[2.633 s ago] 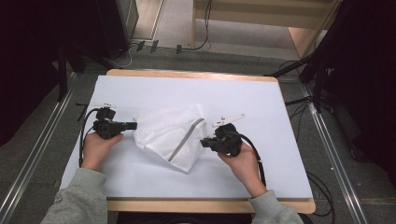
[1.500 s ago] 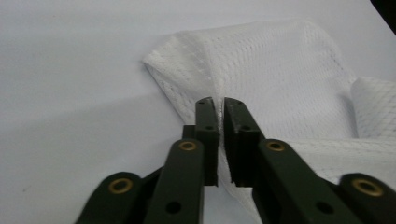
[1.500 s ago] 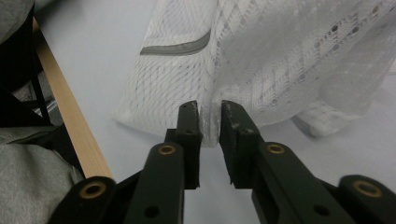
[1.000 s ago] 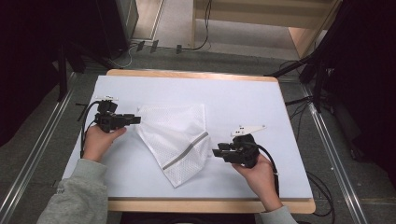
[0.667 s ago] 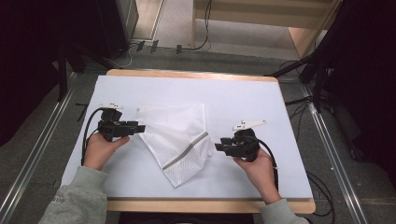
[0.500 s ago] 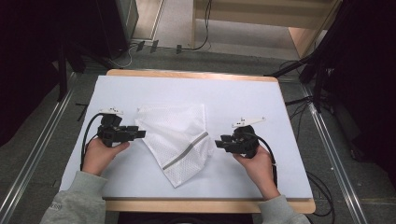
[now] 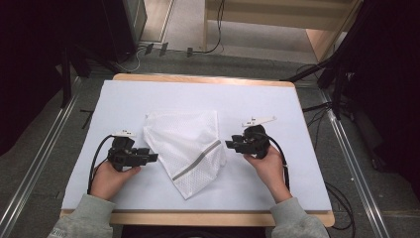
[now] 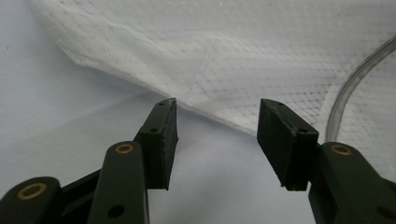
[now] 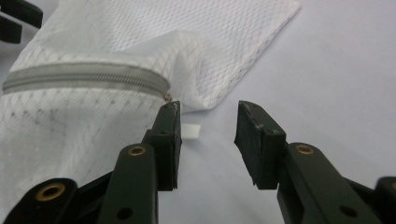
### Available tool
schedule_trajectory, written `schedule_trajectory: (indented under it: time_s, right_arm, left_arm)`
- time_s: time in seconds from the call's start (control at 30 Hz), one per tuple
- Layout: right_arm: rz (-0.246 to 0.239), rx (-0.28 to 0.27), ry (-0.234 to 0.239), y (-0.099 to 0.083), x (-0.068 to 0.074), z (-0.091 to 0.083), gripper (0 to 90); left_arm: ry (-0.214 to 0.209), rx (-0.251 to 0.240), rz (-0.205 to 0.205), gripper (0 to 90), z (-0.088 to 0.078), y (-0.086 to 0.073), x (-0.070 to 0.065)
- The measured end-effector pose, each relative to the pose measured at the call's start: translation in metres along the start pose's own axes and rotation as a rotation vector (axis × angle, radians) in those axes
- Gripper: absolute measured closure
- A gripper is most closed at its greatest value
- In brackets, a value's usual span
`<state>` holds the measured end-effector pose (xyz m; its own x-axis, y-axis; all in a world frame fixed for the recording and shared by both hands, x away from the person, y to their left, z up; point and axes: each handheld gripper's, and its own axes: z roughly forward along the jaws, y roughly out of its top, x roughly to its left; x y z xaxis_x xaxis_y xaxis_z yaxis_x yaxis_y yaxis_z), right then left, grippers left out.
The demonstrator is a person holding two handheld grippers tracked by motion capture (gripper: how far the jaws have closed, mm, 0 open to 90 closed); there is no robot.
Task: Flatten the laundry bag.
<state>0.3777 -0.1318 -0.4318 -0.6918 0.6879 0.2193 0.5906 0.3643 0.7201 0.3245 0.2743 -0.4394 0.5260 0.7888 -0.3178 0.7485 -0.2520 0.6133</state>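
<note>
At the lower left of the high view, the left gripper (image 7: 151, 157) is lying level in the person's left hand (image 7: 110, 179), pointing right at the white mesh bag (image 7: 188, 144). Its jaws have just been opening and are standing wide, with nothing between them; in the left gripper view the bag's folded edge (image 8: 140, 88) is lying just beyond the tips, apart from them.

The bag is resting flat in the middle of the white table cover (image 7: 148, 96), a grey zipper (image 7: 195, 161) running slantwise across its lower half.

At the right of centre, the right gripper (image 7: 229, 144) is pointing left at the bag's right edge. In the right gripper view its jaws are standing partly apart and holding nothing, the zipper's end (image 9: 166, 96) sitting just past the left jaw's tip.

Bare cover is lying open above the bag, below it and toward both side edges of the table (image 7: 198, 78).
</note>
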Motion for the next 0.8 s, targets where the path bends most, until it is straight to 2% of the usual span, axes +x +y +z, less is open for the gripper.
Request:
schedule_trajectory:
  time_s: [0.1,0.17,0.23,0.3,0.4,0.57,0.67,0.8]
  right_arm:
    - [0.002,0.001,-0.004,0.004,-0.003,0.003,61.5]
    - [0.014,-0.004,-0.005,0.008,-0.007,0.010,61.0]
    - [0.017,0.001,-0.007,0.009,-0.007,0.012,60.9]
    - [0.005,-0.008,-0.014,0.012,-0.009,0.017,60.7]
    - [0.014,0.009,-0.020,0.017,-0.013,0.026,60.0]
    - [0.035,0.008,-0.014,0.024,-0.018,0.045,59.2]
    - [0.031,0.044,-0.023,0.027,-0.019,0.056,57.9]
    - [0.035,0.049,-0.028,0.031,-0.019,0.073,57.1]
  left_arm:
    - [0.025,0.010,0.023,47.6,0.004,-0.002,-0.002]
    - [0.024,0.009,0.009,47.1,0.007,-0.002,-0.002]
    - [0.037,0.022,0.013,47.1,0.012,-0.002,-0.003]
    - [0.042,0.034,0.009,47.0,0.016,-0.002,-0.002]
    - [0.040,0.029,-0.003,46.9,0.018,-0.001,-0.003]
    - [0.042,0.024,0.011,47.4,0.024,0.002,-0.009]
    - [0.047,0.020,0.015,49.3,0.027,0.003,-0.011]
    - [0.031,0.024,-0.003,58.7,0.030,0.005,-0.012]
